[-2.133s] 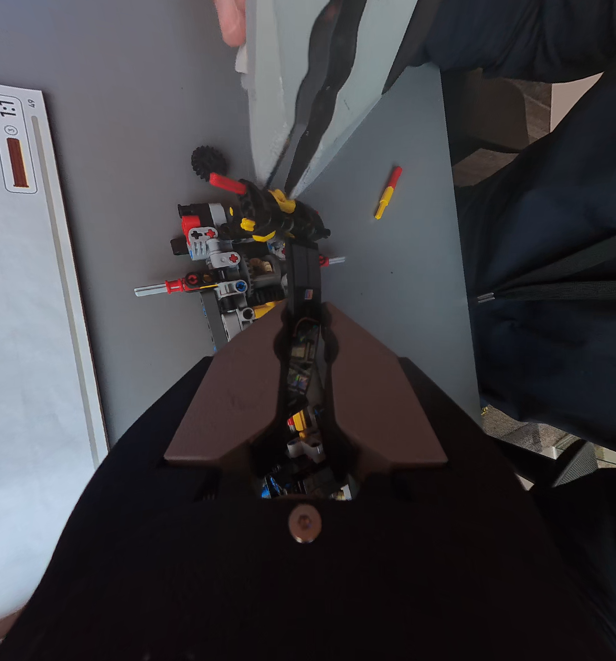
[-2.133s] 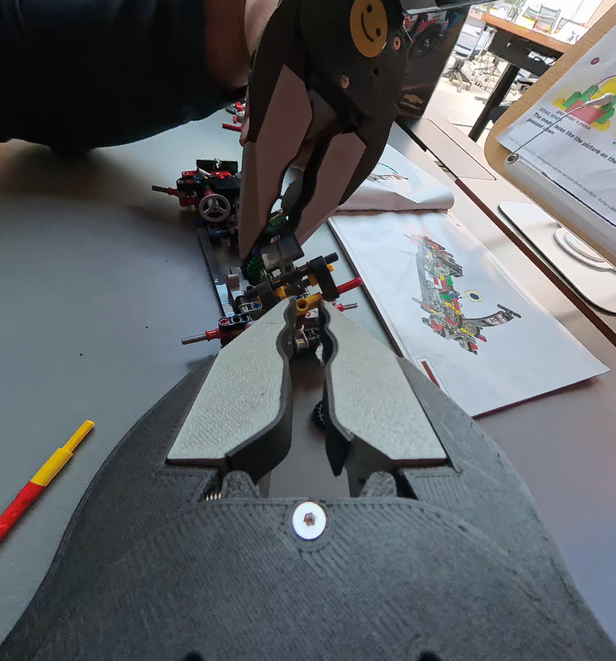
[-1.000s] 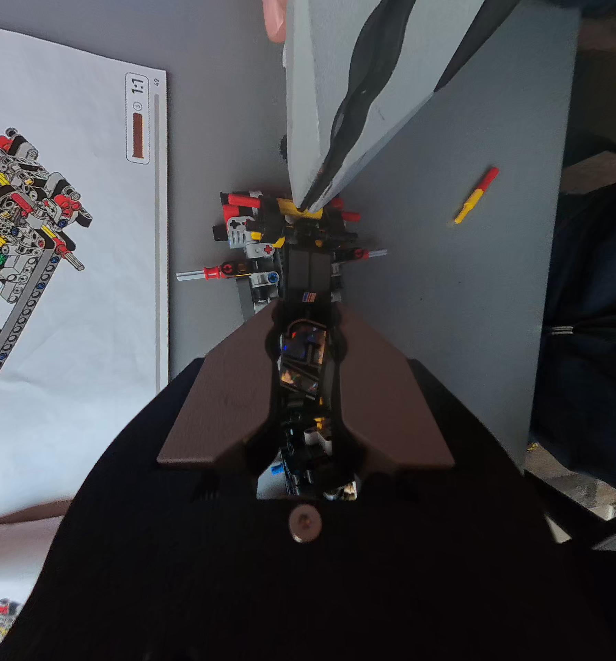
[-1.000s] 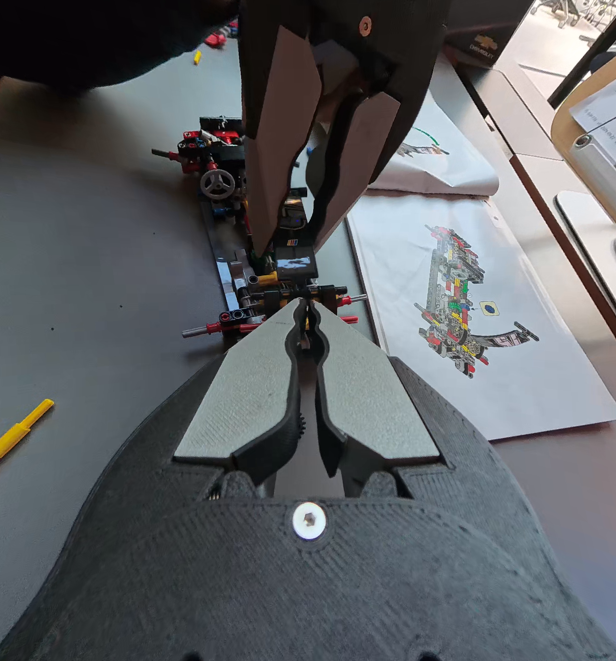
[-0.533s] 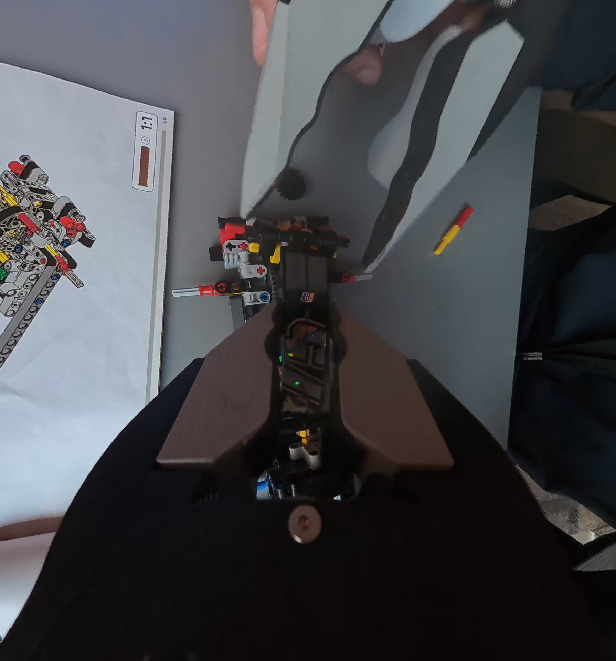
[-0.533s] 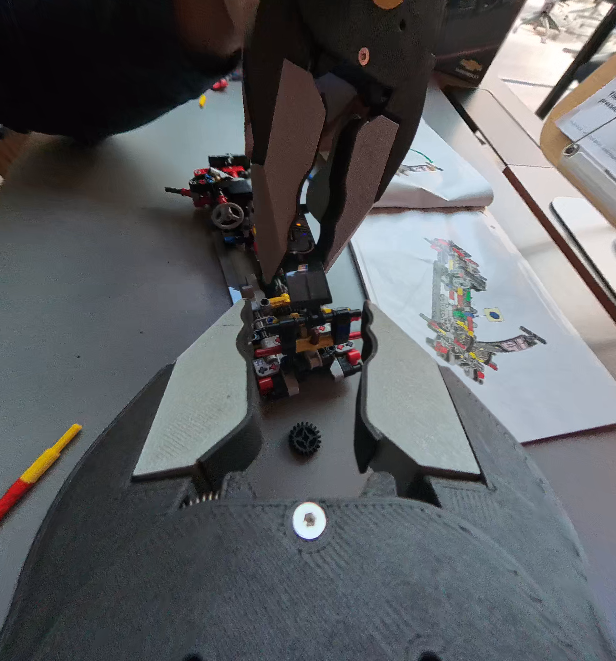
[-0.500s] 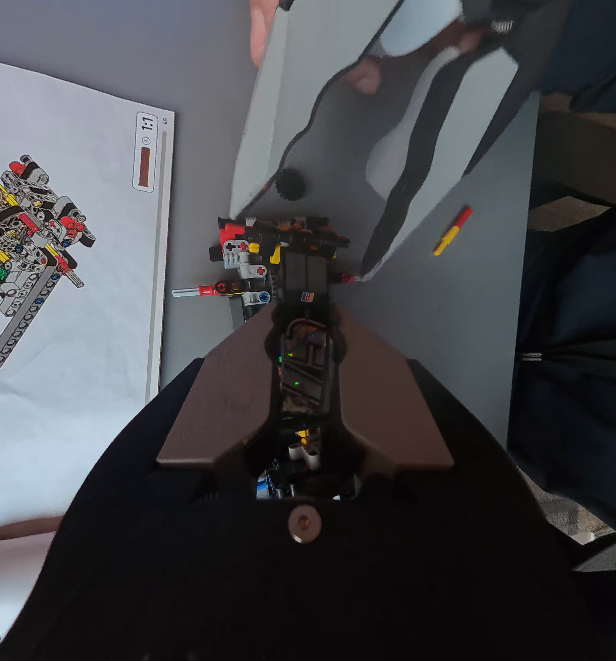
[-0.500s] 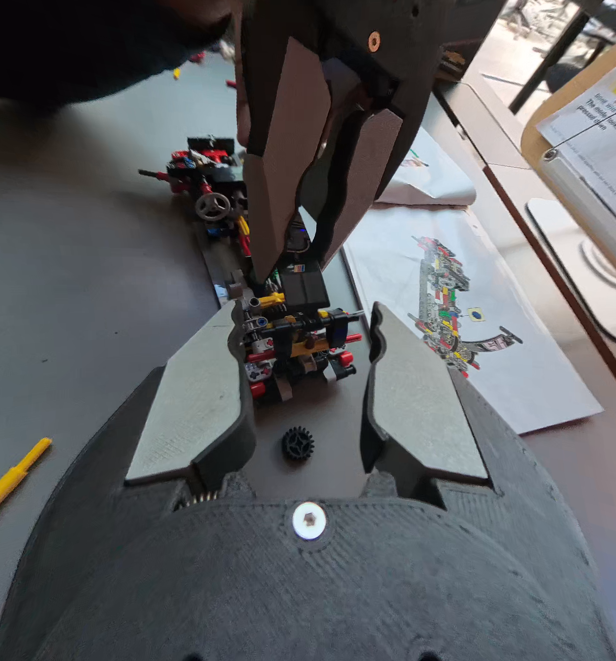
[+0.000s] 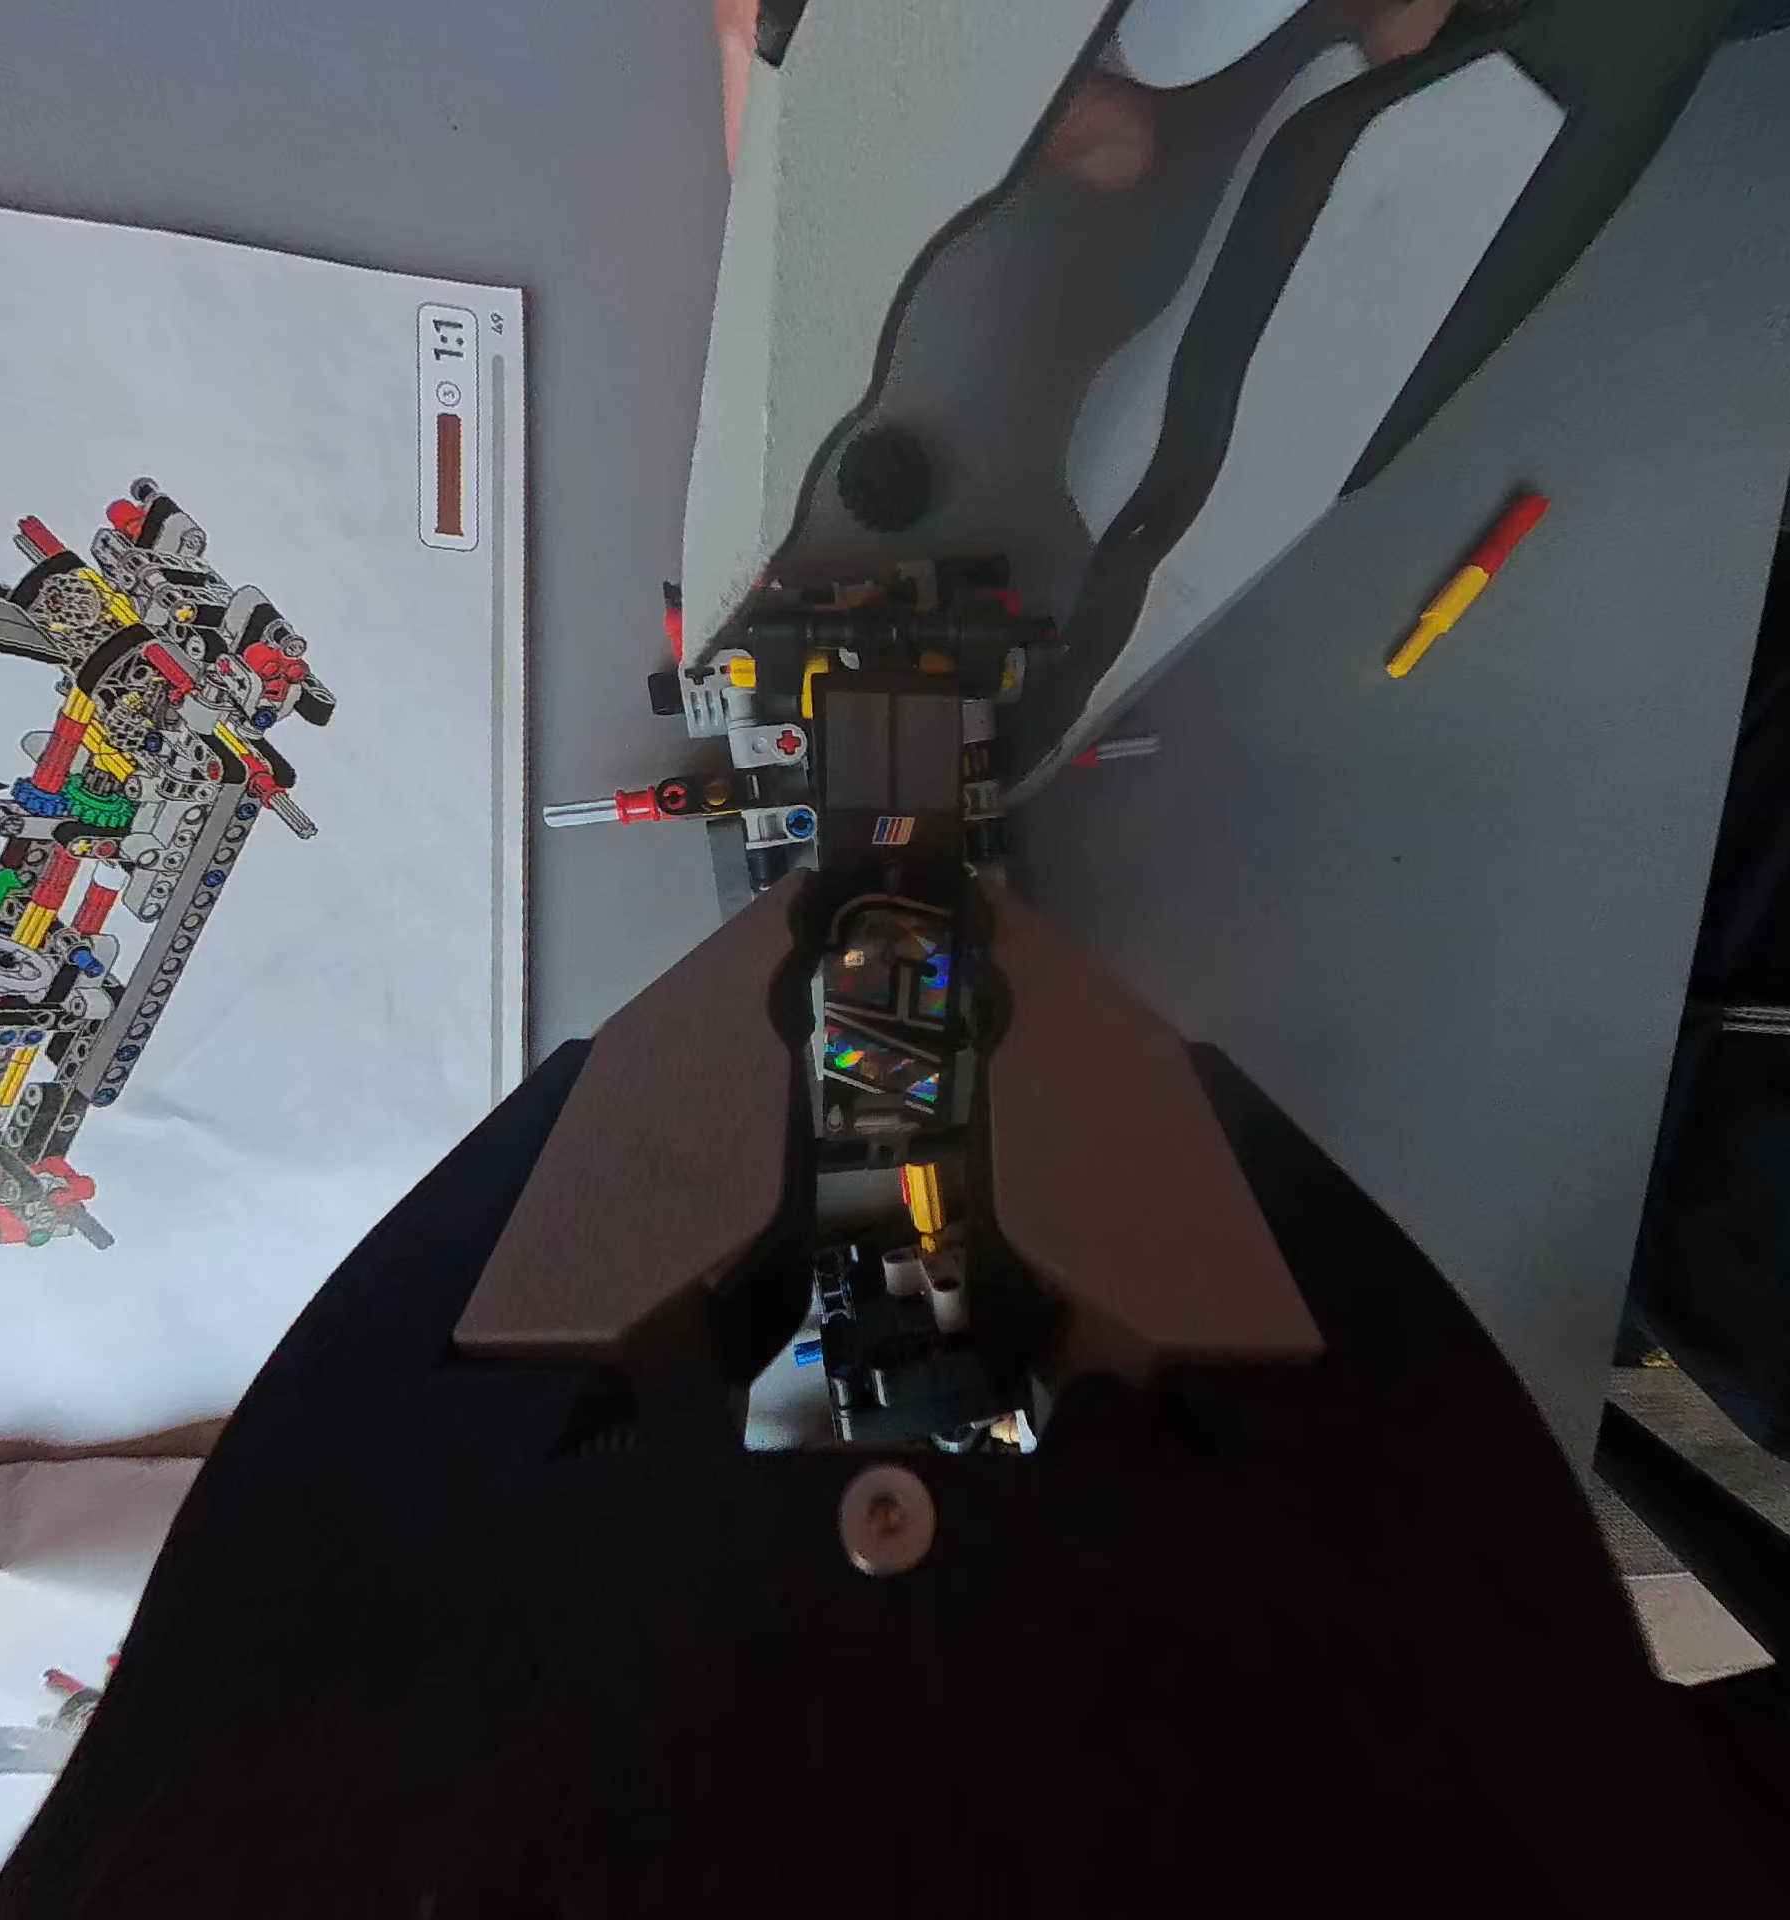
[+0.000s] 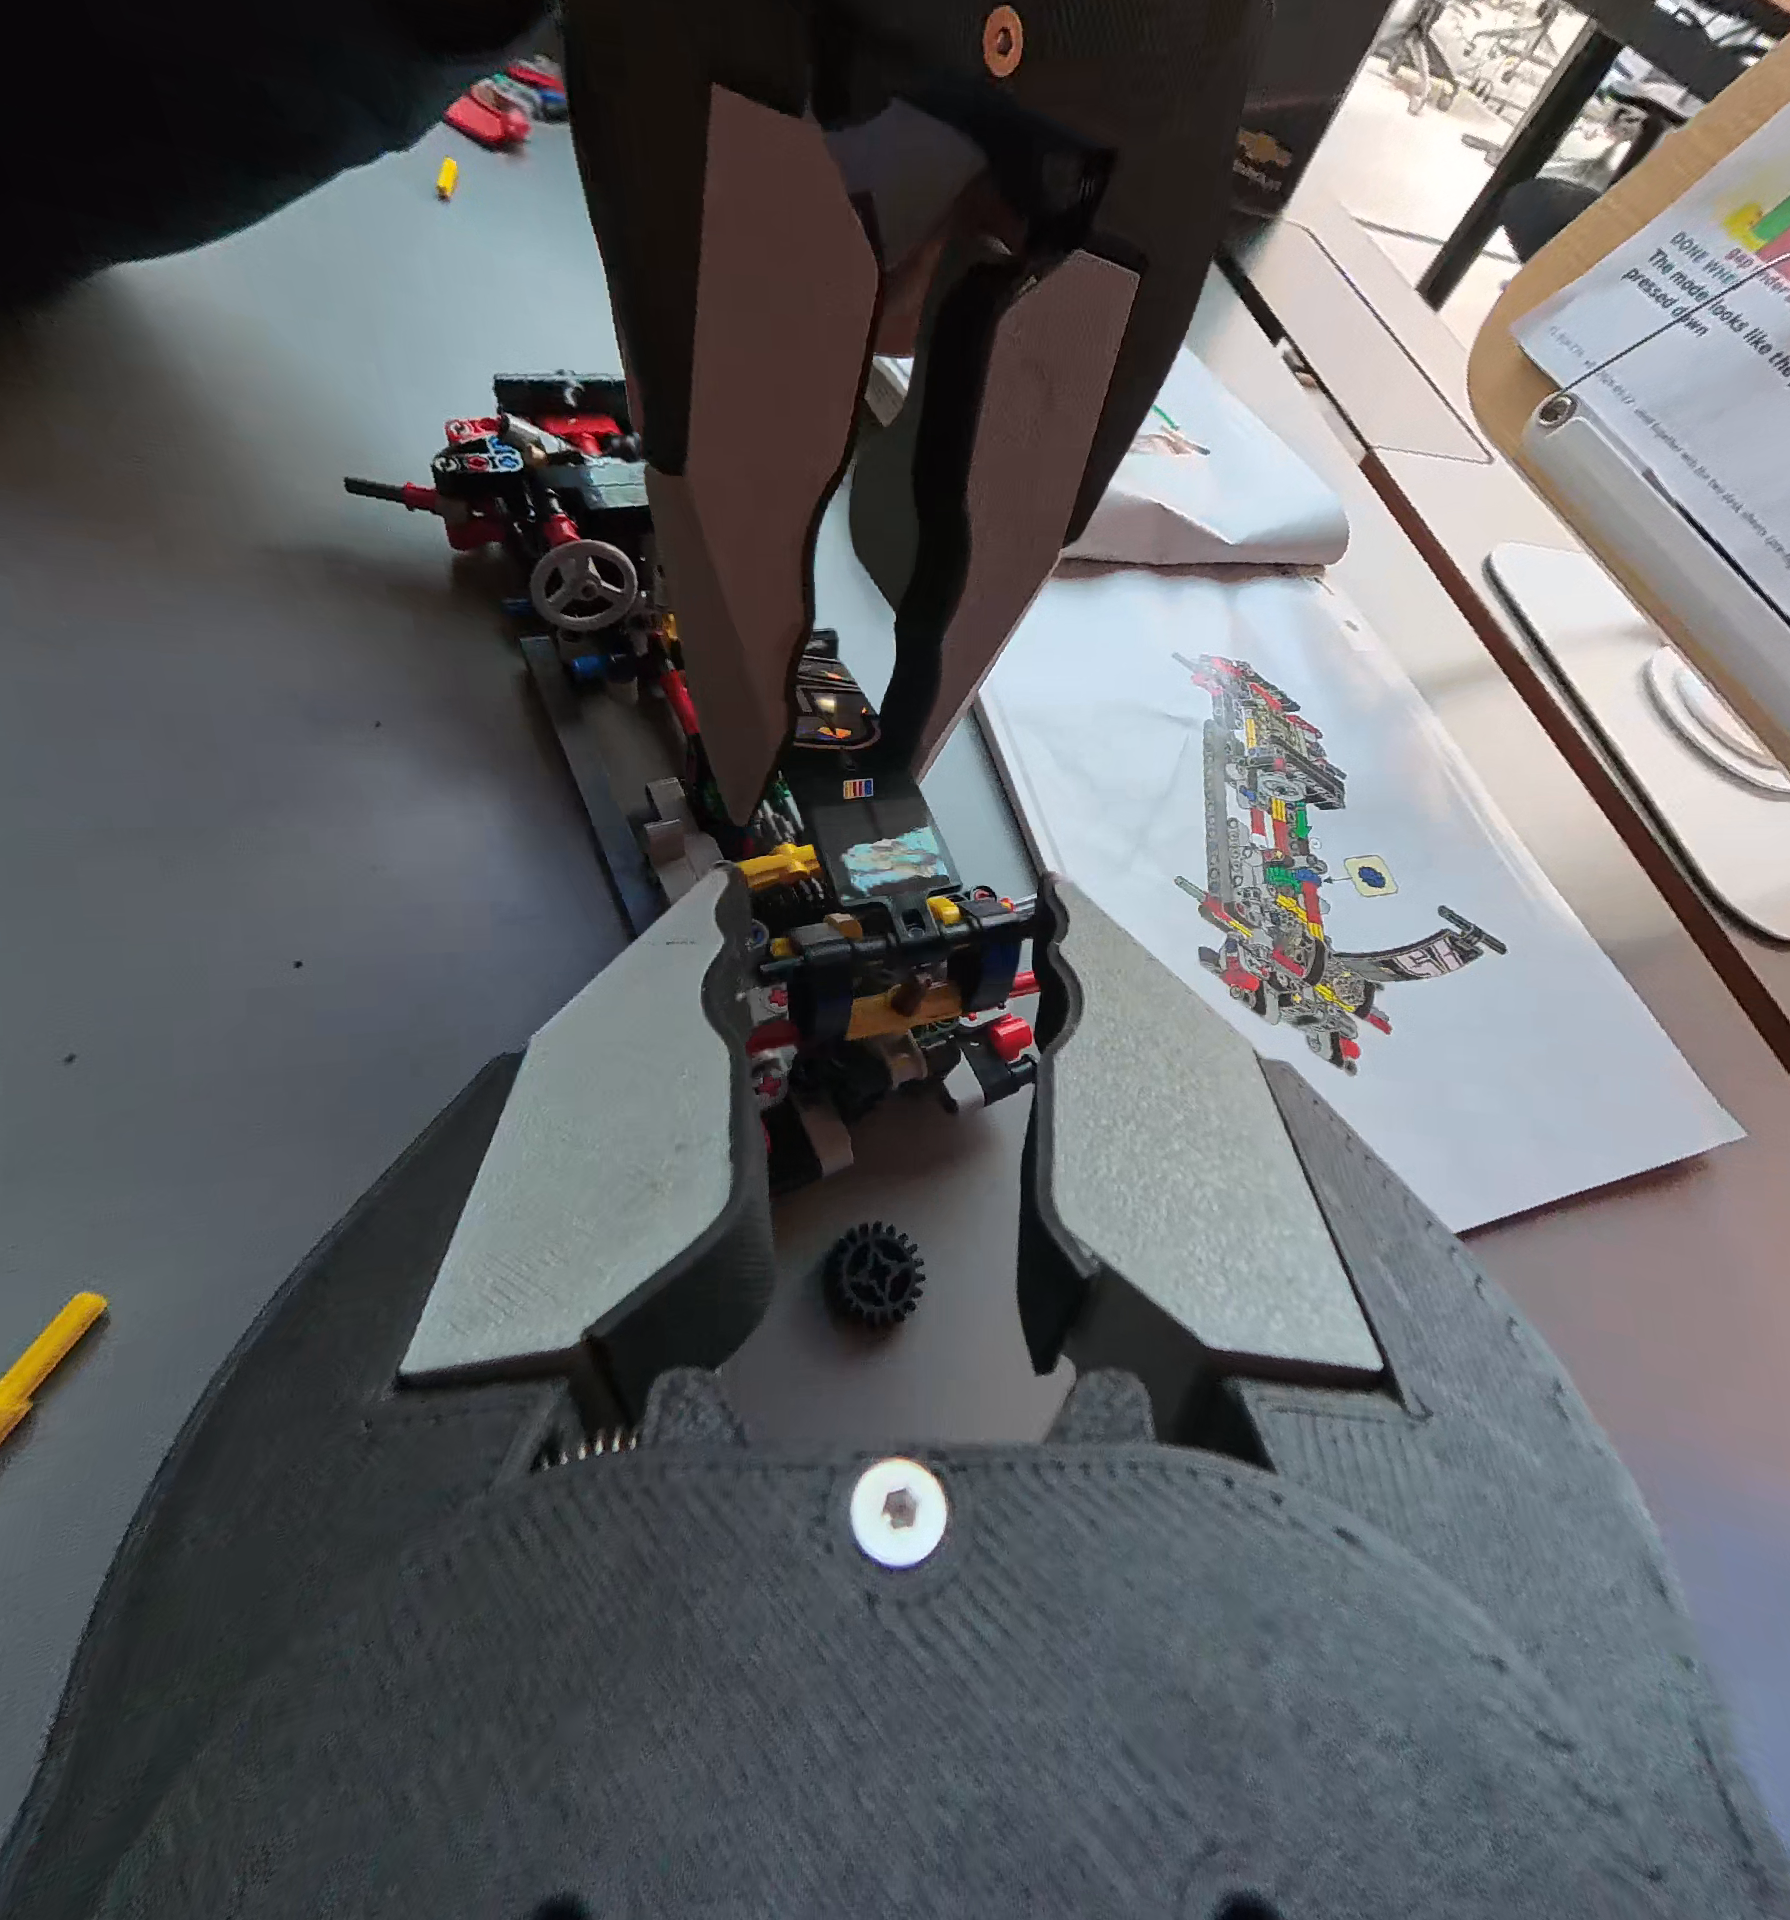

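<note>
Lengthwise, we see the brick-built car chassis between both grippers: left gripper clamps its black centre panel, right gripper straddles its near end, released.

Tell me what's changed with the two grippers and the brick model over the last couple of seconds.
The right gripper, closed at the near end of the brick model a second ago, has opened, and its grey fingers now stand either side of that end. That uncovered the small black gear on the table. The left gripper stays clamped on the model's dark middle panel, and the red-and-yellow pin has not moved.
</note>
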The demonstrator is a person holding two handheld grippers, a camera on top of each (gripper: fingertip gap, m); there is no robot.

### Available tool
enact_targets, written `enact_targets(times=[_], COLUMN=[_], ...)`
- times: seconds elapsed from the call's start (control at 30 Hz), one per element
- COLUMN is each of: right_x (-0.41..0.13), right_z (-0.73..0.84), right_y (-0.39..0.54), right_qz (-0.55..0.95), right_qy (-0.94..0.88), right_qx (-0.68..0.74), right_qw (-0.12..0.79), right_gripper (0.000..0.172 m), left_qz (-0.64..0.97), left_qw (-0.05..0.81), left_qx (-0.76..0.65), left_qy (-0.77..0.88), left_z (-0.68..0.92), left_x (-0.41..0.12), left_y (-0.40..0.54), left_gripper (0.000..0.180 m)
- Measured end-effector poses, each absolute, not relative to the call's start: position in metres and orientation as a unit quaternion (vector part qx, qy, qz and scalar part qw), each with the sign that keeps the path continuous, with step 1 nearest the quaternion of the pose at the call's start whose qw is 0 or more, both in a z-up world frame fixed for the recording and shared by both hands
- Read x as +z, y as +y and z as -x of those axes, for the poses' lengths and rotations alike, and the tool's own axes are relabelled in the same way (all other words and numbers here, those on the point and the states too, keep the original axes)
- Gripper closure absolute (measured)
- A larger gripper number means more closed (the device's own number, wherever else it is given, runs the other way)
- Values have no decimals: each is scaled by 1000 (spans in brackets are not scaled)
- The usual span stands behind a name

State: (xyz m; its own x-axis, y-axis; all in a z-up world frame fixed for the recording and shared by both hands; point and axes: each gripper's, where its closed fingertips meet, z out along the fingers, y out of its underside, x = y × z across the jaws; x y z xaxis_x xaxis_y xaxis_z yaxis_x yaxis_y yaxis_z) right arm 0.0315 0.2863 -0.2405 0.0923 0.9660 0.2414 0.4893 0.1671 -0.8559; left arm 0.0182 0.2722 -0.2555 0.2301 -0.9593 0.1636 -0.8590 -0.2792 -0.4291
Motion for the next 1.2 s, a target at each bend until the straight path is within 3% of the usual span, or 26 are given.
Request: enact_targets(times=[0.2,0.53,0.63,0.9,1.2], right_x=[-229,-295,-297,-292,-253], right_z=[-74,-94,-93,-92,-80], right_y=[286,293,294,292,296], right_qz=[607,659,657,654,638], right_qy=[-617,-654,-656,-651,-604], right_qx=[307,227,230,252,320], right_qw=[397,293,291,292,354], right_gripper=[125,133,153,153,153], left_qz=[779,784,784,783,781], left_qw=[120,98,94,94,90], left_qx=[-194,-196,-201,-206,-212], left_qy=[584,581,579,580,580], left_z=[-14,-5,-5,-5,-5], left_x=[-255,-261,-262,-261,-263], left_y=[271,269,269,269,269], left_gripper=[157,158,158,158,157])
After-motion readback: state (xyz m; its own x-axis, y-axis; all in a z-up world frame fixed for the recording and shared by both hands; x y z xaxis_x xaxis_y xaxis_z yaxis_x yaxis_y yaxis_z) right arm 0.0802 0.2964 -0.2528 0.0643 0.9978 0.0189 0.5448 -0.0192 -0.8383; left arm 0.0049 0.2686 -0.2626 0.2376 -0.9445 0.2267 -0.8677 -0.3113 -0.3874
